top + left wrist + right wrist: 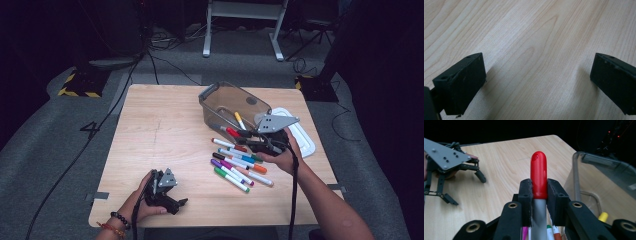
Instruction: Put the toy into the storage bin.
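— Beside the bin (227,102), what was the right gripper (243,133) doing?

— It was clenched on a red-capped marker (232,132). In the right gripper view the two black pads (526,195) pressed on either side of the marker (538,177), just where the red cap meets the grey barrel, and the cap stuck out past the tips.

— Where was that marker relative to the bin?

— Right at the bin's near wall, lifted off the table (165,135), with the red cap pointing along that wall. The person's right hand (281,159) carried the gripper from the side of the bin nearest them.

— Anything inside the bin?

— One yellow-capped marker (240,120) lay inside it, leaning toward the near wall. The bin itself was clear and smoky-grey, standing tilted across the table's far right part.

— And the rest of the markers?

— A loose pile of markers (237,165) lay on the table just in front of the bin, nearer the person: purple, green, blue, orange and red caps among them. A white lid (304,140) lay flat to the right of the bin, partly behind the right gripper.

— The left gripper?

— The left gripper (162,192) was well apart from the bin, at the table's near left corner, held in the left hand (142,202). In the left gripper view its jaws stood wide apart over bare wood, grasping nothing.
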Action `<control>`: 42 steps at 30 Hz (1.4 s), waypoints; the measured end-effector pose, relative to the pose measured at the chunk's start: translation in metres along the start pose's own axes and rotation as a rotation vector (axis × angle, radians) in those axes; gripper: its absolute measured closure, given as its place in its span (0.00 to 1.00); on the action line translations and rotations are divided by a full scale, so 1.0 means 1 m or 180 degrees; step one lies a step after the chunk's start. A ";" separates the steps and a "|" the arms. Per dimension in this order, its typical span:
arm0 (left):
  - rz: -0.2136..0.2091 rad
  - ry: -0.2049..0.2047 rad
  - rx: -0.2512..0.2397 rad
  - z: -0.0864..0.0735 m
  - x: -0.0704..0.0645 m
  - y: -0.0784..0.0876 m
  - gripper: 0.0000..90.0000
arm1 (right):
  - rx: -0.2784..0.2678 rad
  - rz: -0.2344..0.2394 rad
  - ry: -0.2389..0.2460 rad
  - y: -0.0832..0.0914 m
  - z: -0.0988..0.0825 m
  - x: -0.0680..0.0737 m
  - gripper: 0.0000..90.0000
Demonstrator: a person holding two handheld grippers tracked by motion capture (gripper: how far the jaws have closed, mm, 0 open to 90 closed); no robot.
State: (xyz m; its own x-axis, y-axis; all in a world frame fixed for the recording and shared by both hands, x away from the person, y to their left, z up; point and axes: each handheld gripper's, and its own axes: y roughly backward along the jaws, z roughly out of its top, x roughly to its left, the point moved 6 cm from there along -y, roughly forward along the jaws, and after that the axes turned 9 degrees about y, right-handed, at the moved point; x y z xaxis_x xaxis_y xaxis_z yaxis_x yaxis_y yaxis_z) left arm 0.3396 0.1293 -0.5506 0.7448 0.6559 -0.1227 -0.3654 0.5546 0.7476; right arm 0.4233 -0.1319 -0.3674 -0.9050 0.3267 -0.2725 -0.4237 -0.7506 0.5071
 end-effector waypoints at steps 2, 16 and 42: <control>0.0000 0.0001 -0.0001 0.000 0.000 0.000 0.01 | 0.0017 -0.0030 0.0004 0.001 0.004 -0.006 0.83; 0.0001 0.0002 -0.0001 0.000 0.000 0.000 0.01 | 0.0050 -0.0300 -0.0130 -0.002 0.019 -0.058 0.83; -0.0006 -0.0003 0.0000 0.000 0.000 0.000 0.01 | 0.0769 -0.0287 -0.0437 -0.079 -0.009 -0.124 0.83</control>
State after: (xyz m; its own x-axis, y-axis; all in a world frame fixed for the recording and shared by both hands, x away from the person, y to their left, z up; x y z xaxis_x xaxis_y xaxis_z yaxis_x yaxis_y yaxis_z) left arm 0.3396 0.1294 -0.5506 0.7461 0.6543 -0.1235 -0.3639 0.5560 0.7473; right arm 0.5695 -0.1183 -0.3811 -0.8530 0.4730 -0.2207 -0.4849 -0.5617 0.6704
